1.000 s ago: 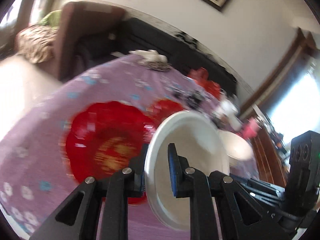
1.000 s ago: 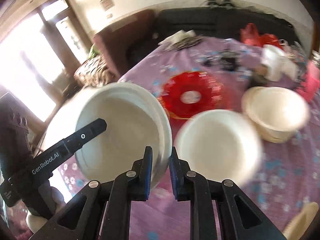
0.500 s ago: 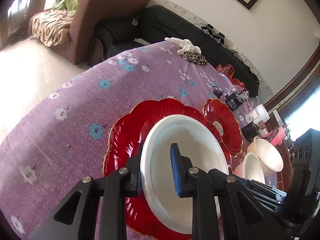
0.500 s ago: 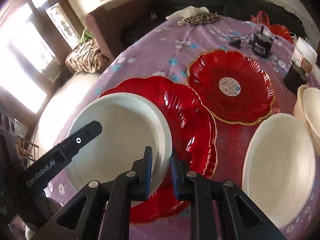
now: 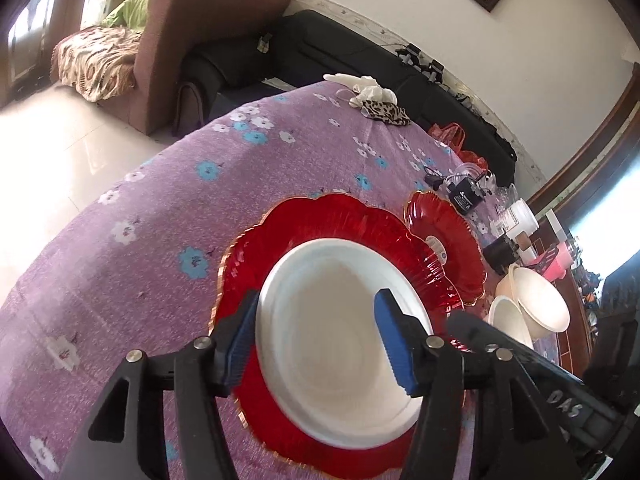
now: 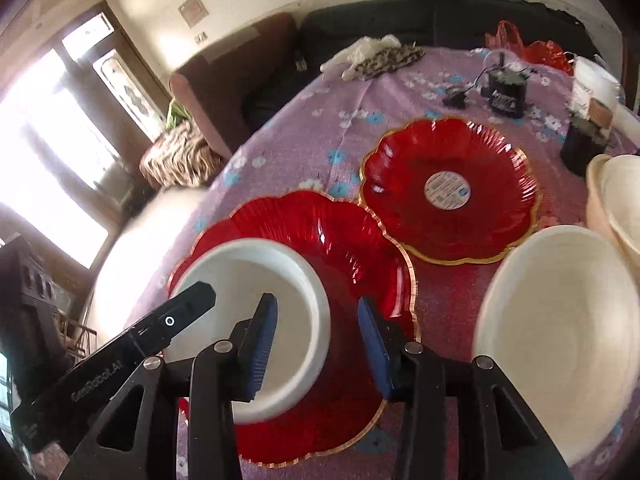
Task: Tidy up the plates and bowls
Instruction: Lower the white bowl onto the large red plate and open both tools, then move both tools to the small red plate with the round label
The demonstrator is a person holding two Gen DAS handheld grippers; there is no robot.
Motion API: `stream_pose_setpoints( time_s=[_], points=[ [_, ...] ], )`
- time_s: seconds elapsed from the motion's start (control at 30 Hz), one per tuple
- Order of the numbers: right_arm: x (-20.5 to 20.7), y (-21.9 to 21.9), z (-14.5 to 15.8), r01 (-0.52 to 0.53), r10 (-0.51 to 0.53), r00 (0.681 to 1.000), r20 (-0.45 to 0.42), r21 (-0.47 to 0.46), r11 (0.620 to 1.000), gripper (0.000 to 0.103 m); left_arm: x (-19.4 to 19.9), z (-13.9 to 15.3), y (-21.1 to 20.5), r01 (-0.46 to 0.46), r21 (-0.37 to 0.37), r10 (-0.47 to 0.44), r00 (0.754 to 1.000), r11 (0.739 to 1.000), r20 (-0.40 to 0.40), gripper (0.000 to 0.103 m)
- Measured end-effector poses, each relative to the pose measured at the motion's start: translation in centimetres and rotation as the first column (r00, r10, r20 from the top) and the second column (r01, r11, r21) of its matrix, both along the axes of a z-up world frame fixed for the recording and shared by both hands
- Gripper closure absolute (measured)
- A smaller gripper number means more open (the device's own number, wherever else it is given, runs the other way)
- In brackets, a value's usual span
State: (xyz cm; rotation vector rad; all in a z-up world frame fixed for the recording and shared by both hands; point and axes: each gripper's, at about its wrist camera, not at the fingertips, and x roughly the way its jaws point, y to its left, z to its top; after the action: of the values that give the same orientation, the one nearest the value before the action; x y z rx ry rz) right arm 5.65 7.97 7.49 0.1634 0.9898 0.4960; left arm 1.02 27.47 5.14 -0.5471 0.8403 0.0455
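Currently the round white plate (image 5: 340, 344) is seated on the large scalloped red glass plate (image 5: 288, 224) on the purple floral tablecloth (image 5: 160, 200), straddled unpinched at opposite rims by the opening left gripper (image 5: 316, 340) and opening right gripper (image 6: 316, 340).

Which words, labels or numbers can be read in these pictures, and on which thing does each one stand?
"GenRobot.AI": on the left gripper body, right wrist view.
"DAS", hand-written, unsure: on the right gripper body, left wrist view.
Round sticker on the far red plate: too small.
Black adapter label: blurred.
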Motion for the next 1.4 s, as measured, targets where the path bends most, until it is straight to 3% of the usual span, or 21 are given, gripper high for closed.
stream_pose_setpoints(
  time_s=[0.13, 0.2, 0.33, 0.4, 0.53, 0.63, 0.77, 0.9, 1.1, 1.4],
  points=[
    [-2.2, -2.2, 1.8, 0.030, -0.031, 0.997, 0.064, 0.018, 0.999, 0.040, -1.9, 1.4, 0.1, -0.031, 0.018, 0.031, 0.999, 0.999, 0.030, 0.038],
    [-3.5, -3.6, 2.6, 0.049, -0.050, 0.993, 0.105, 0.015, 0.999, 0.040, -3.0, 2.2, -0.2, -0.053, 0.042, 0.051, 0.997, 0.998, 0.055, 0.037],
    [-6.4, -7.0, 4.0, 0.107, -0.105, 0.977, 0.187, -0.003, 0.994, 0.036, -5.6, 5.2, -2.2, -0.090, 0.164, 0.064, 0.986, 0.982, 0.157, 0.032],
    [-7.9, -9.2, 4.6, 0.152, -0.147, 0.963, 0.226, -0.005, 0.988, 0.030, -7.1, 6.9, -3.8, -0.120, 0.237, 0.065, 0.971, 0.964, 0.230, 0.019],
    [-10.6, -13.4, 6.1, 0.268, -0.238, 0.912, 0.334, -0.044, 0.963, 0.020, -10.2, 9.8, -7.1, -0.186, 0.343, 0.046, 0.925, 0.921, 0.377, 0.002],
    [-12.6, -16.4, 6.8, 0.367, -0.299, 0.851, 0.432, -0.081, 0.927, 0.005, -11.8, 11.1, -9.1, -0.187, 0.378, -0.002, 0.894, 0.907, 0.447, 0.000],
    [-13.6, -21.8, 6.1, 0.478, -0.409, 0.799, 0.440, -0.052, 0.877, 0.005, -11.3, 11.1, -10.9, -0.083, 0.363, -0.076, 0.912, 0.928, 0.403, 0.000],
    [-13.9, -25.8, 4.9, 0.541, -0.499, 0.784, 0.370, -0.012, 0.841, 0.005, -10.1, 9.6, -12.6, -0.015, 0.349, -0.109, 0.936, 0.937, 0.334, 0.000],
    [-13.1, -27.5, 3.3, 0.542, -0.512, 0.800, 0.314, -0.010, 0.840, 0.005, -9.3, 7.9, -14.9, 0.058, 0.358, -0.162, 0.950, 0.932, 0.268, 0.000],
    [-9.0, -24.8, 0.6, 0.463, -0.453, 0.871, 0.190, -0.010, 0.886, 0.005, -7.9, 5.7, -15.7, 0.102, 0.372, -0.183, 0.964, 0.923, 0.191, 0.000]
  ],
)
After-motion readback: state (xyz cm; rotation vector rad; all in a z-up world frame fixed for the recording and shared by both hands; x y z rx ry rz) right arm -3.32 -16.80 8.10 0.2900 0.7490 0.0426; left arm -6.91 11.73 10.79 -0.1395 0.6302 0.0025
